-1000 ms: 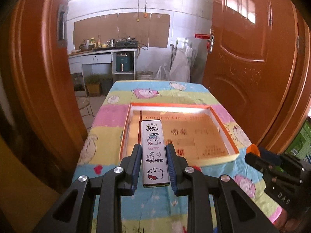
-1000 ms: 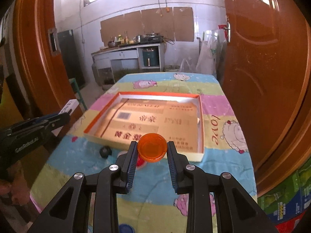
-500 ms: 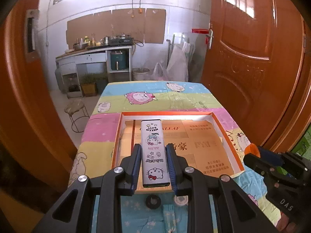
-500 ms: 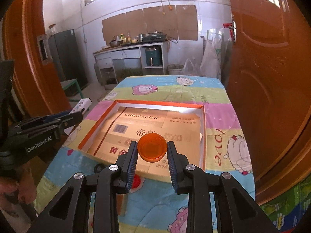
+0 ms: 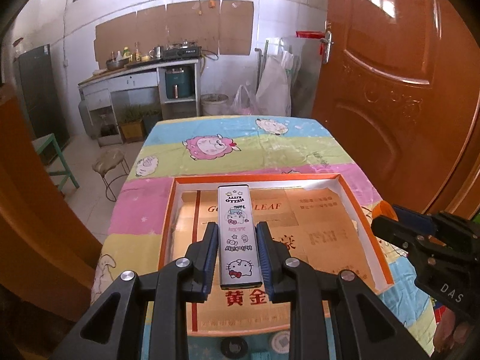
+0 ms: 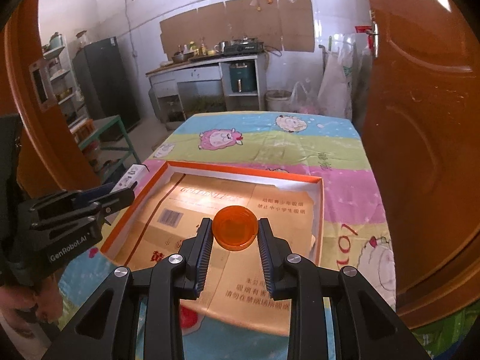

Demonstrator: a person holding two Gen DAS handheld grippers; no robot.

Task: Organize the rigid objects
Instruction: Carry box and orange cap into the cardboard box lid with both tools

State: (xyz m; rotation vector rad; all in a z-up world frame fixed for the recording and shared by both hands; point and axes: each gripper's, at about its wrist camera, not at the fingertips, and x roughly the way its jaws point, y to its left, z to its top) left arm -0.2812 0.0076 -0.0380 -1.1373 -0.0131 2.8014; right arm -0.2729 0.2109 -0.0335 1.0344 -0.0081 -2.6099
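Fingers tilt downward over box, gripping tin.

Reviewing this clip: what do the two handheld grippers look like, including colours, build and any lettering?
Both are matte black. The left gripper has angular open-framed arms, silver screw heads and blue ribbed pads lining its fingers; seen from the right wrist its body reads "GenRobot.AI" in white. The right gripper is built the same; from the left wrist its body shows white "DAS". No cables or sleeves are visible.

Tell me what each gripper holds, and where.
Left gripper: tin case, by its long sides. Right gripper: orange cap, by its rim.
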